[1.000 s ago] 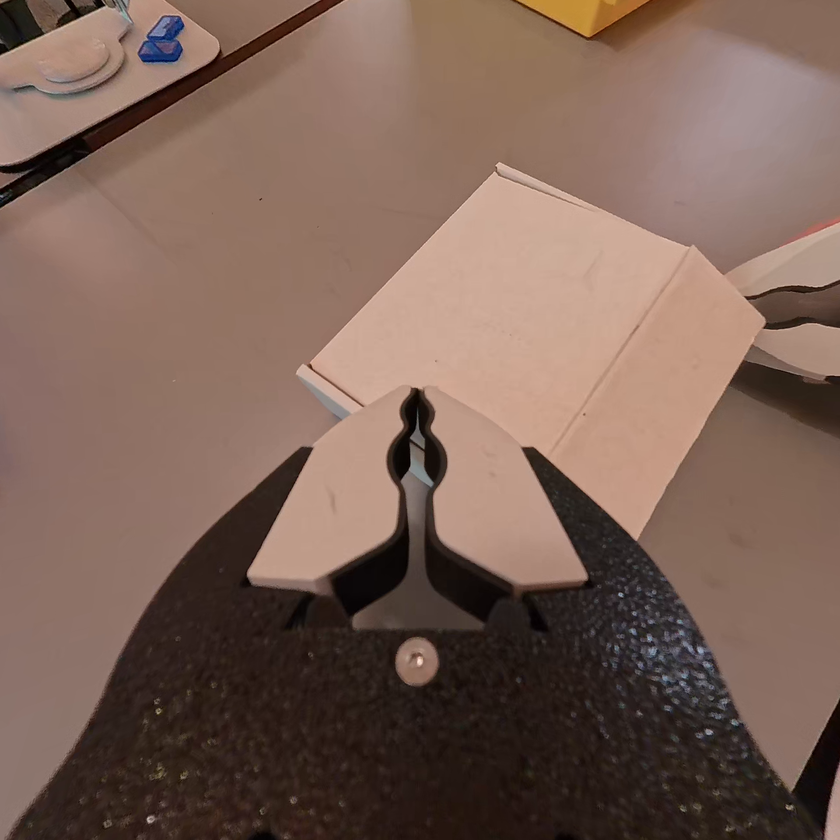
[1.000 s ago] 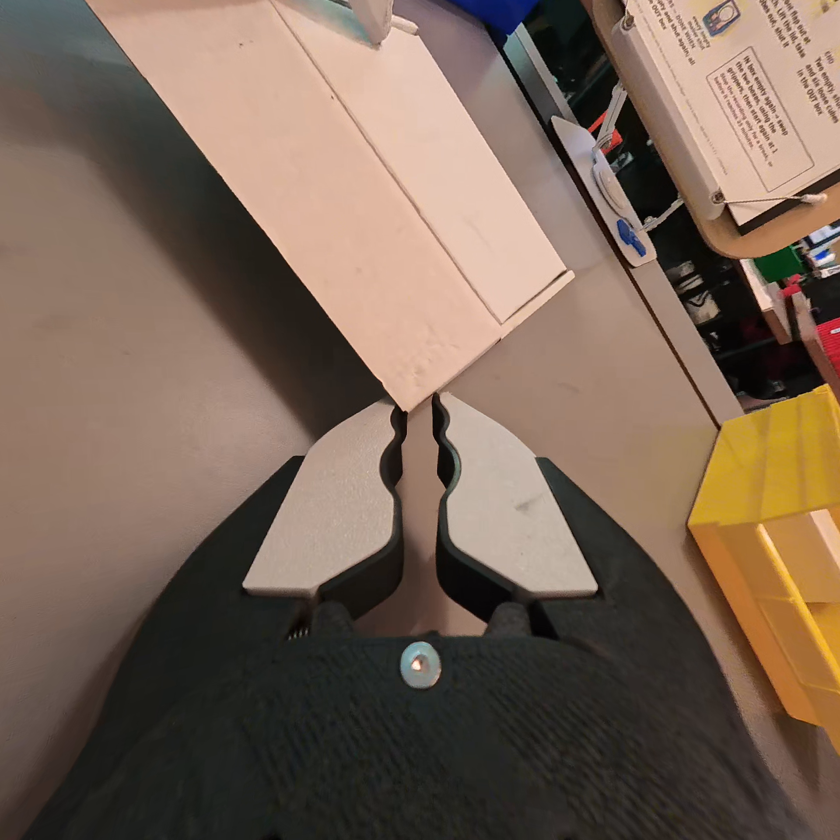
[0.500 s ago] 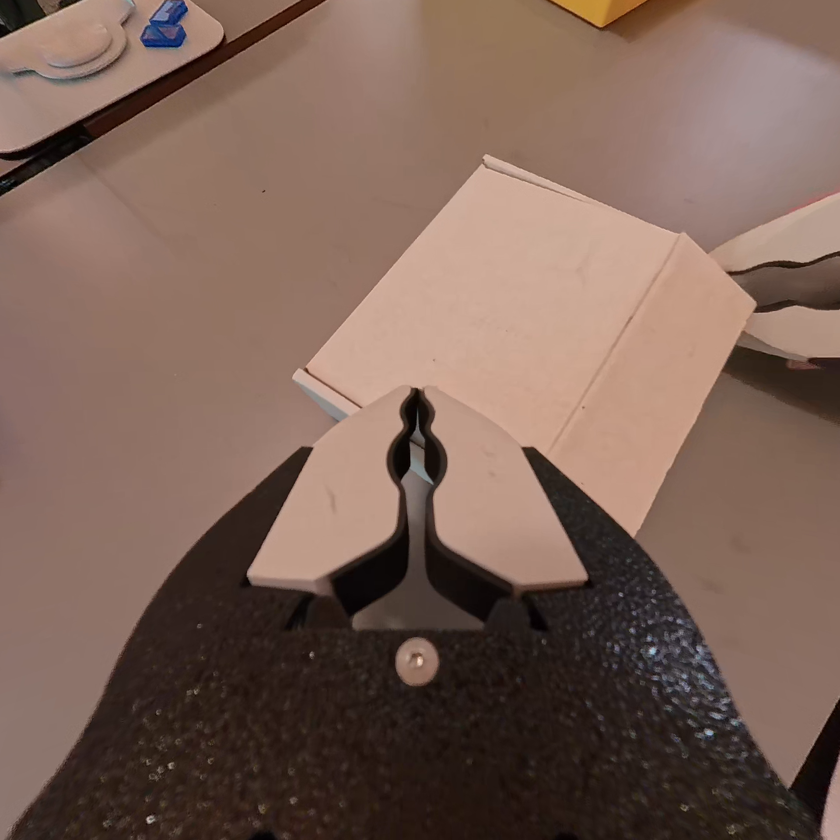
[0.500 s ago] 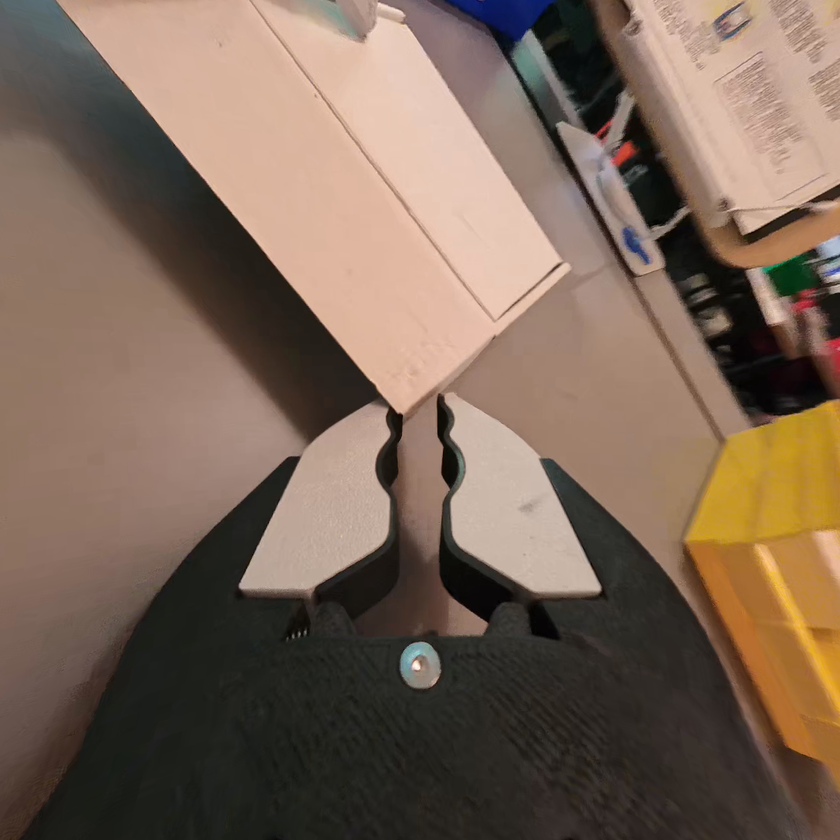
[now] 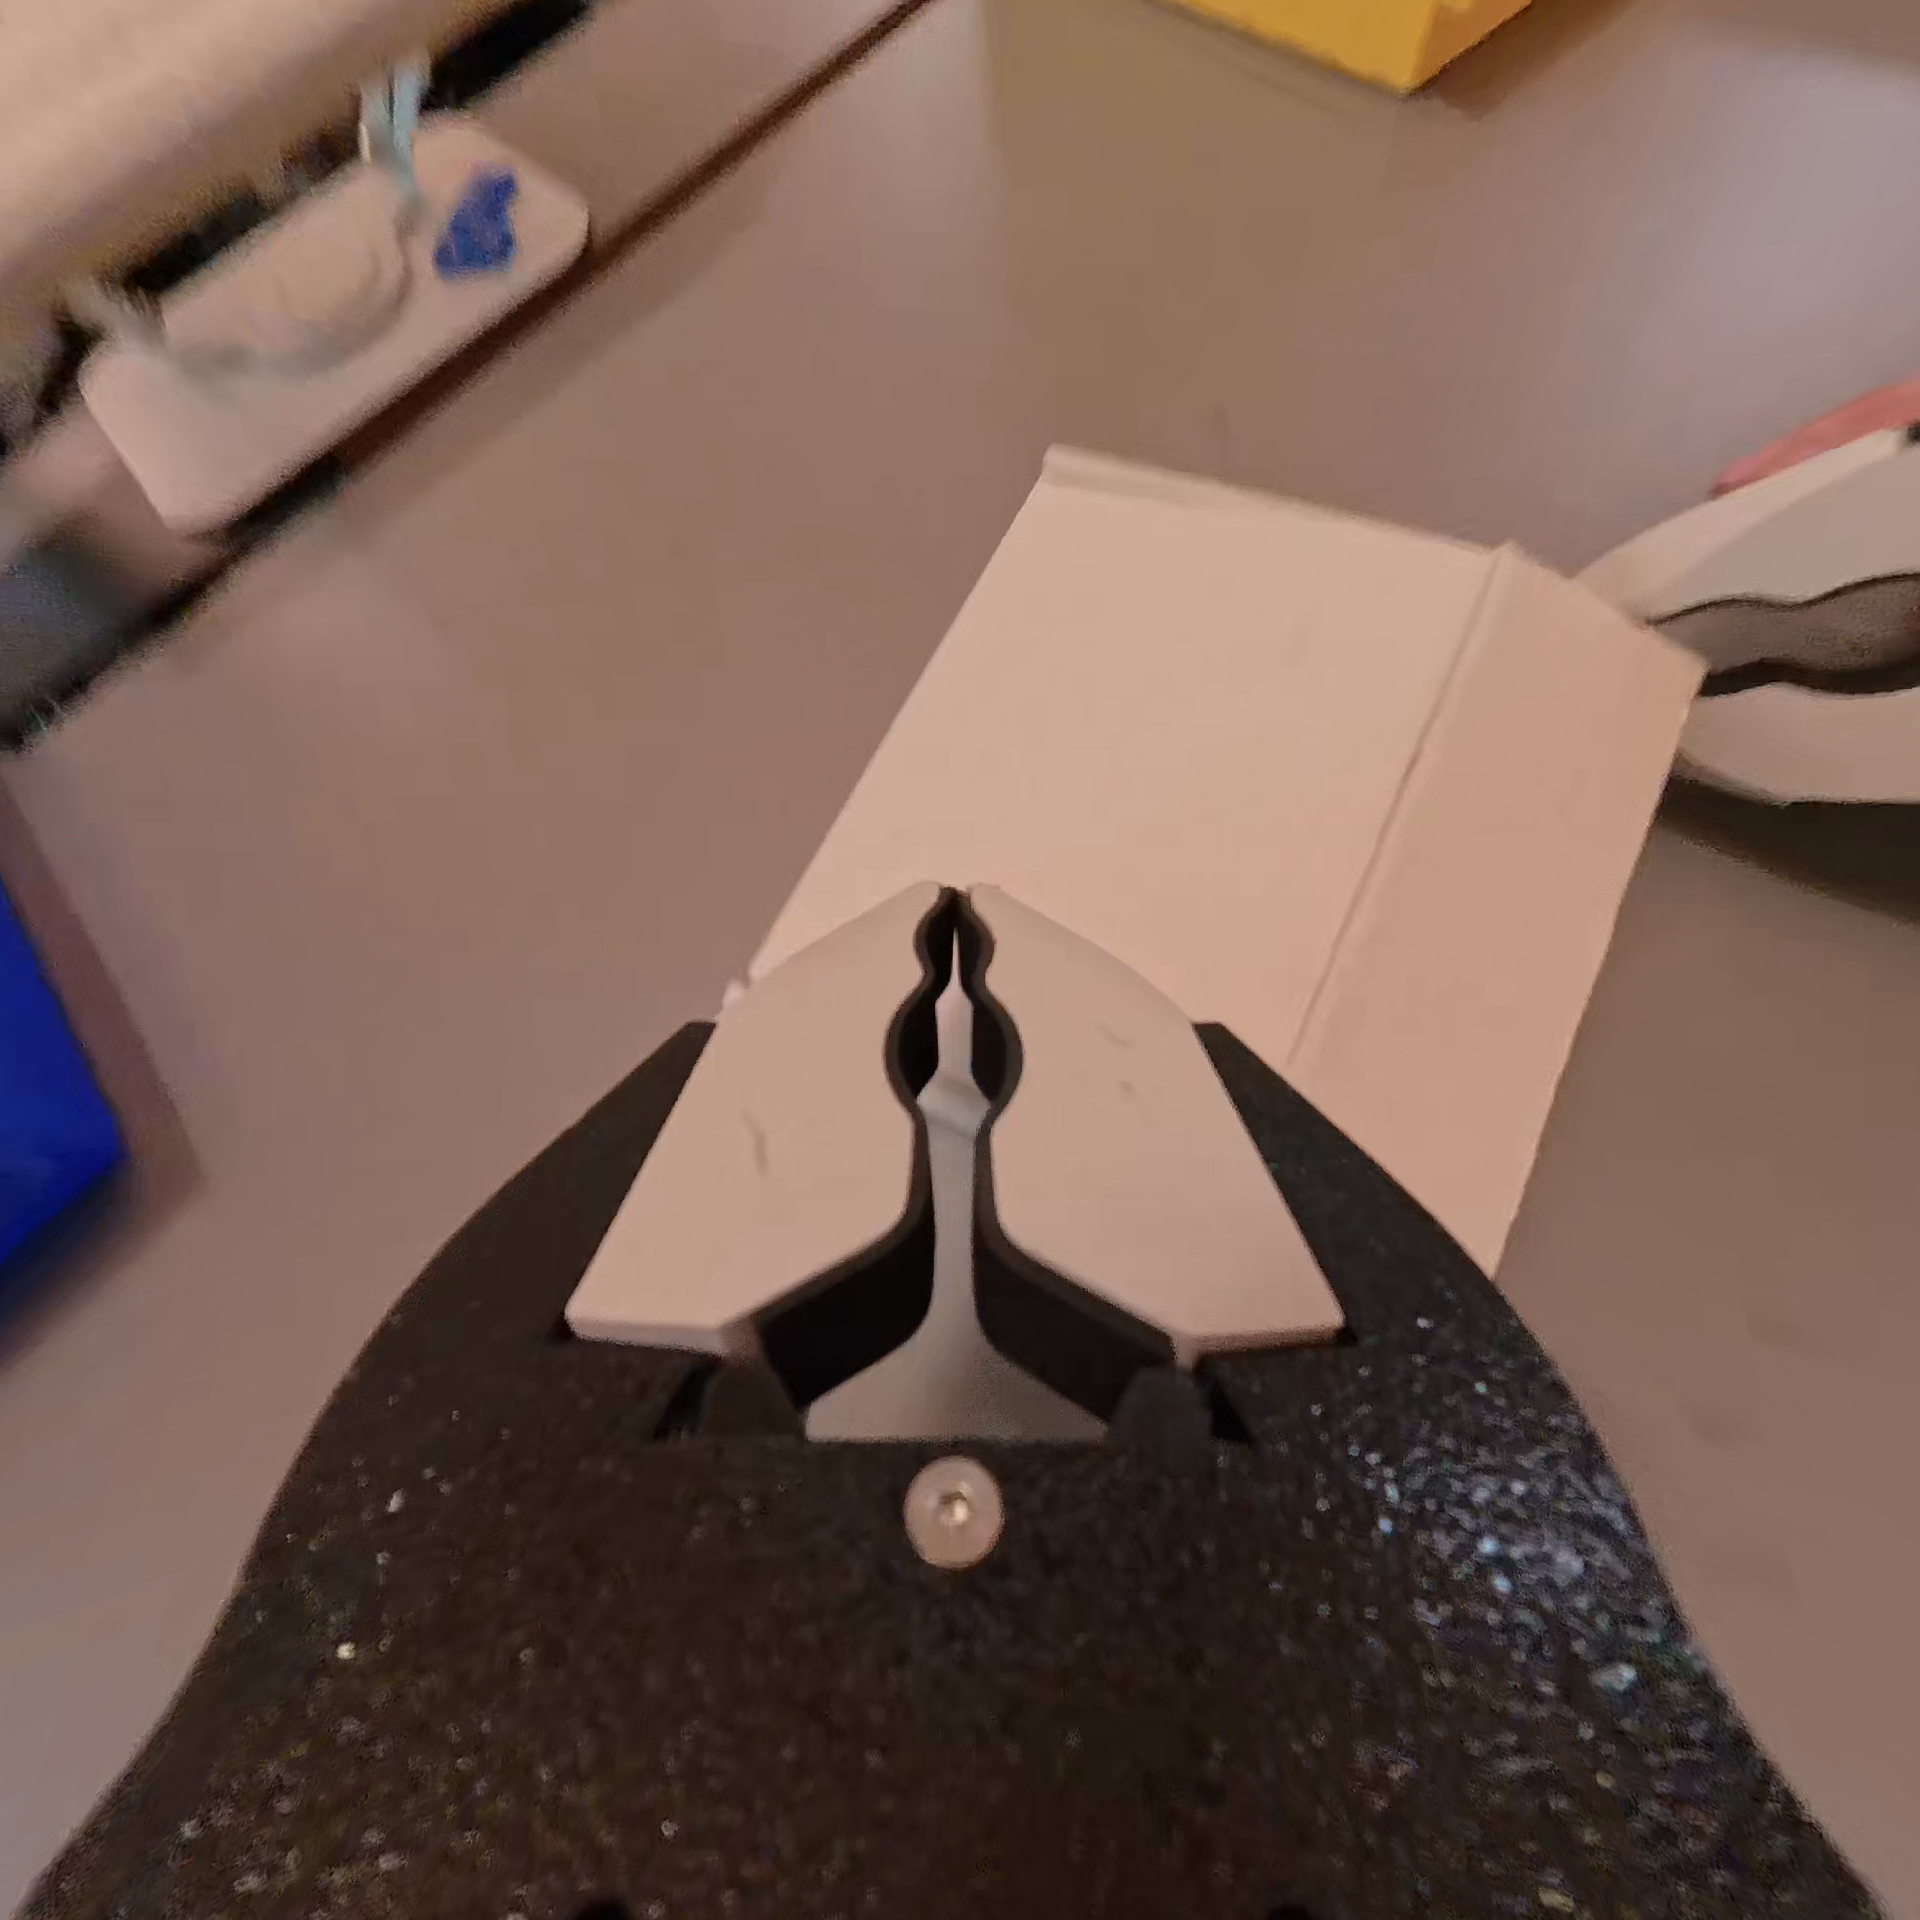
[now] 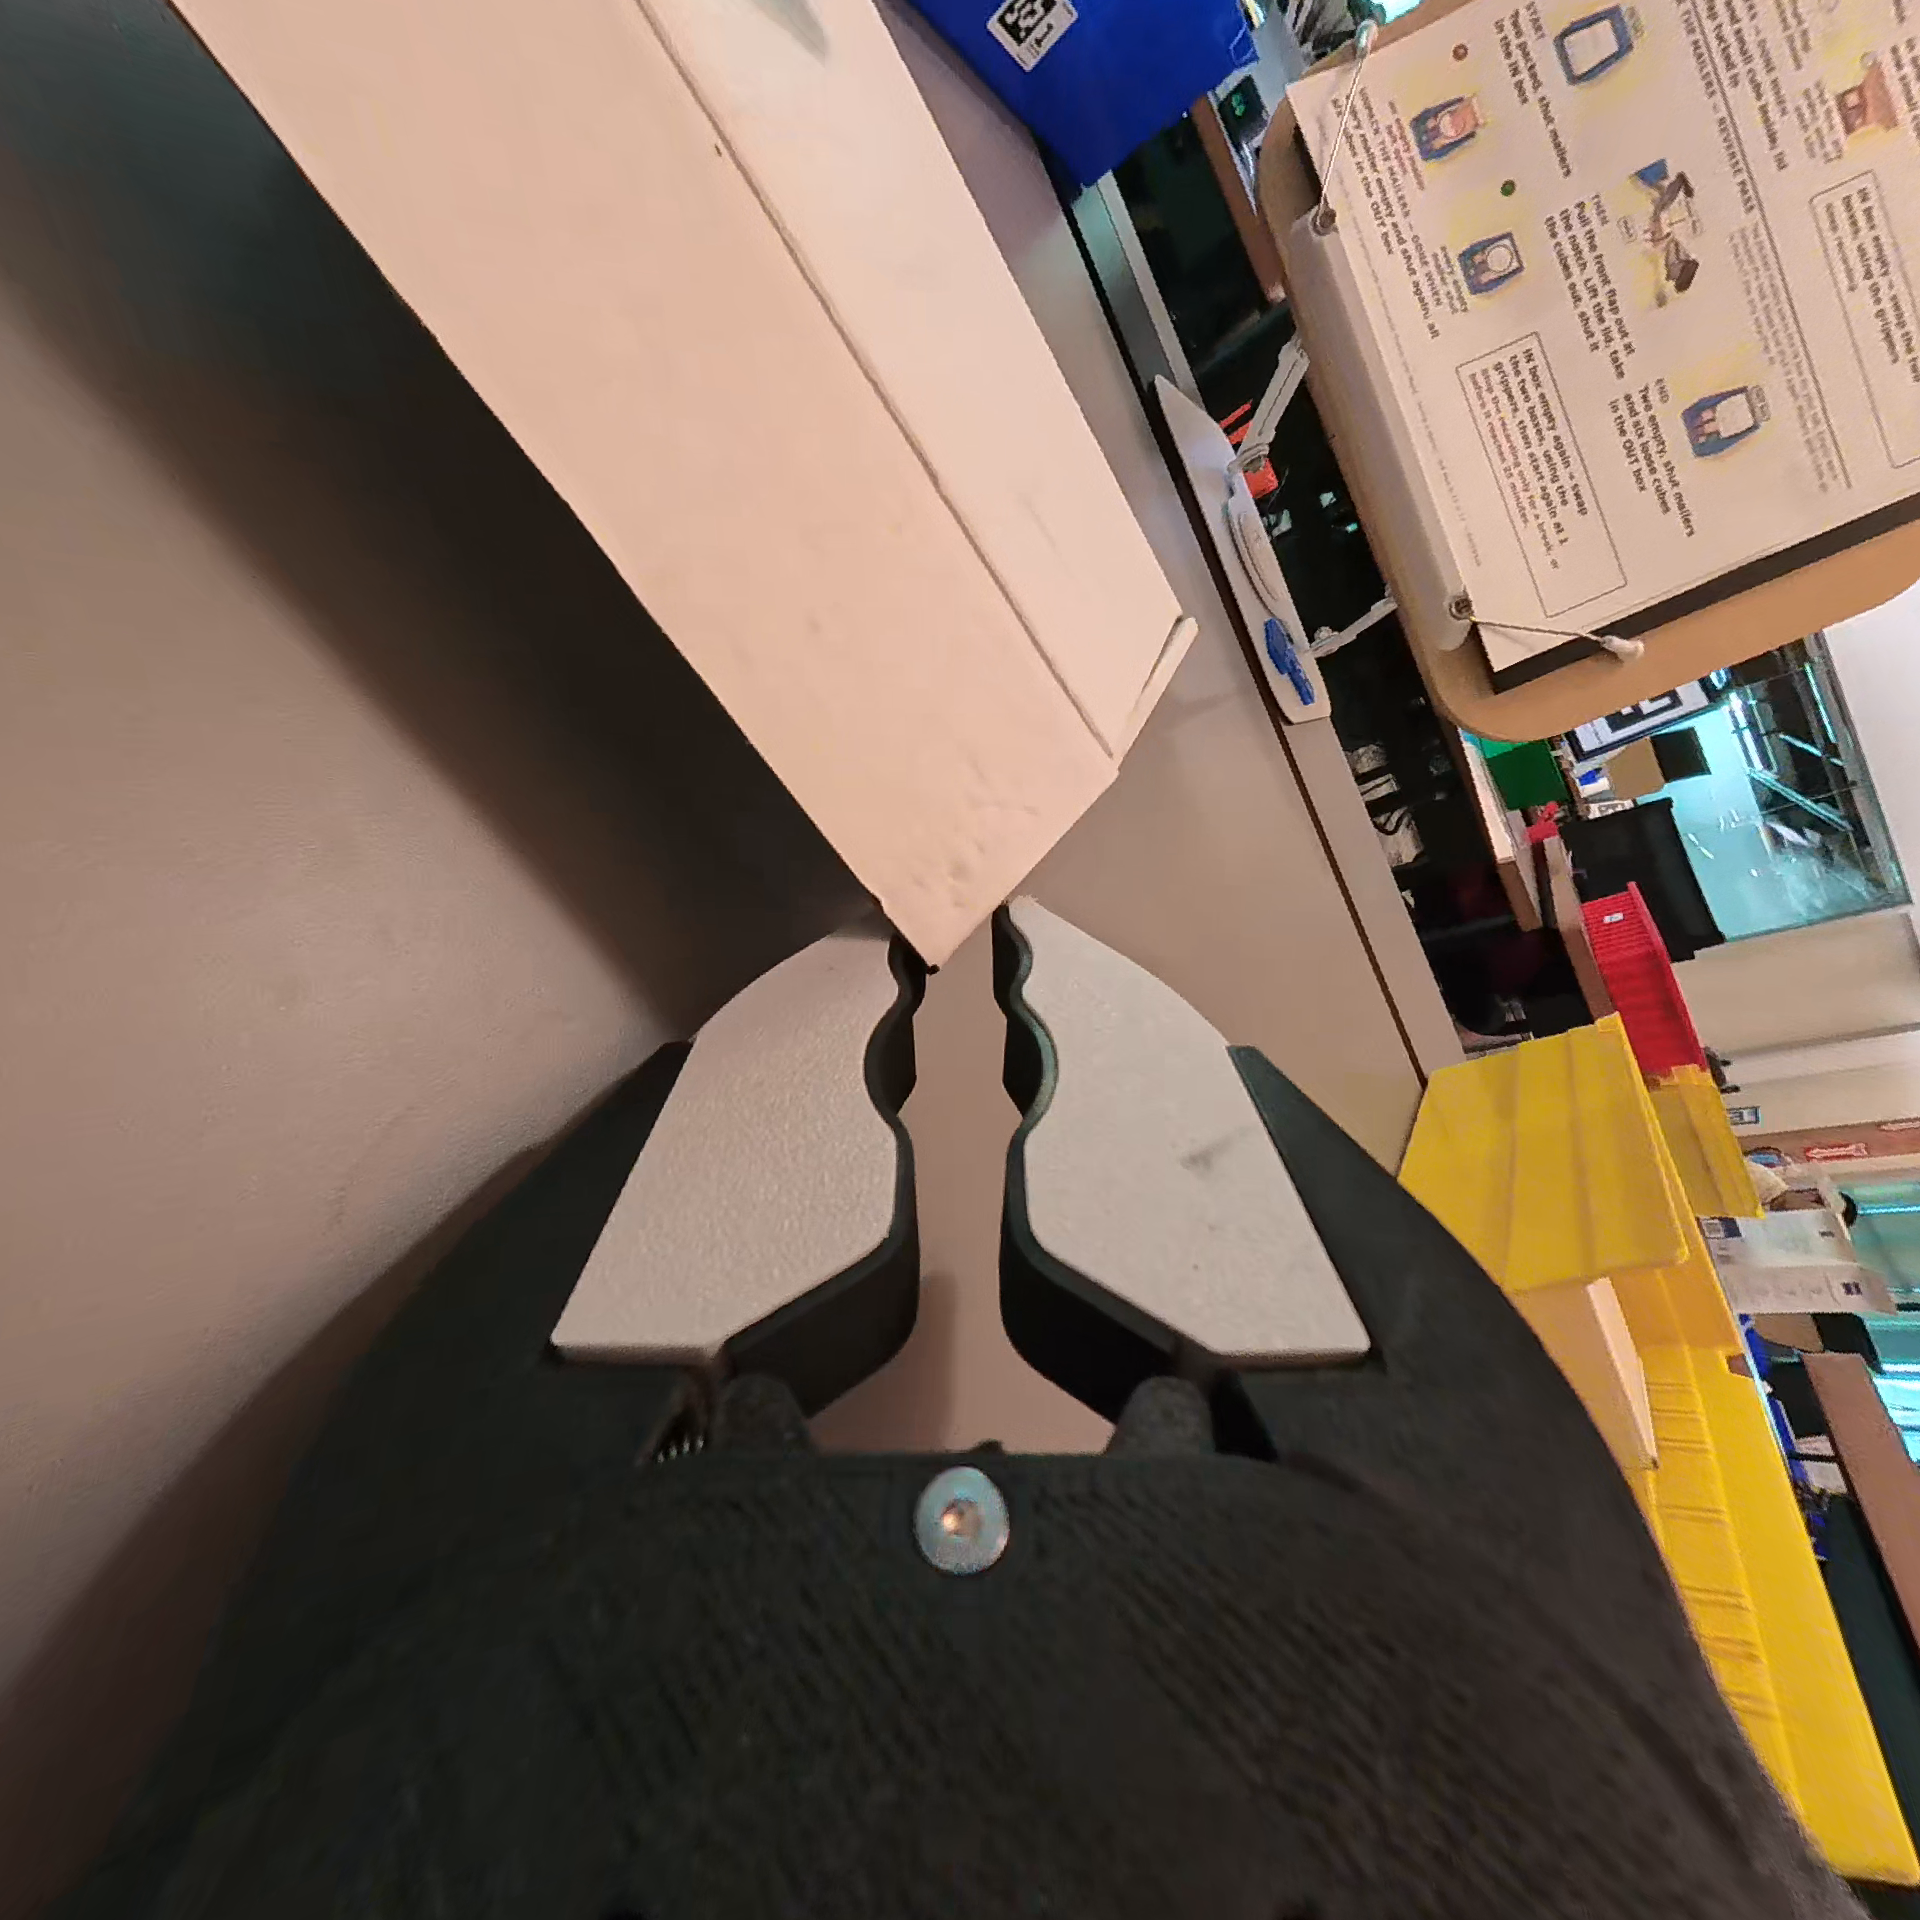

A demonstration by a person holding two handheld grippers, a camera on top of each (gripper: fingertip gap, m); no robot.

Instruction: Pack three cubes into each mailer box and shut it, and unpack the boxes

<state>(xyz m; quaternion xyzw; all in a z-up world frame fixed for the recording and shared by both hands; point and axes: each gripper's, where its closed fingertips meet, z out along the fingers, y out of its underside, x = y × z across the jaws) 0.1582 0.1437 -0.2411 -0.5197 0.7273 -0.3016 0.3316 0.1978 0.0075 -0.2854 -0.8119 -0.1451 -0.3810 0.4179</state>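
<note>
The grey-brown flat bench (image 5: pixel 520 831) was seen to carry everything in both views. A white cardboard mailer box (image 5: pixel 1226 790), lid shut, was found lying flat on the bench between the two grippers. A yellow plastic bin (image 6: pixel 1621 1351) was noted on the bench to the right of the box in the right wrist view, well apart from it; a blue plastic bin (image 6: pixel 1101 83) was noted beyond the box's far end. A printed instruction sheet on a board (image 6: pixel 1621 312) was seen past the bench edge.

The left gripper (image 5: pixel 954 896) was recorded over the box's near corner with its jaws closed tip to tip; whether a flap edge was pinched between them could not be told. The right gripper (image 6: pixel 948 935) was recorded at the opposite corner, jaws slightly parted, the box corner sitting at the gap between the tips without being clamped.
</note>
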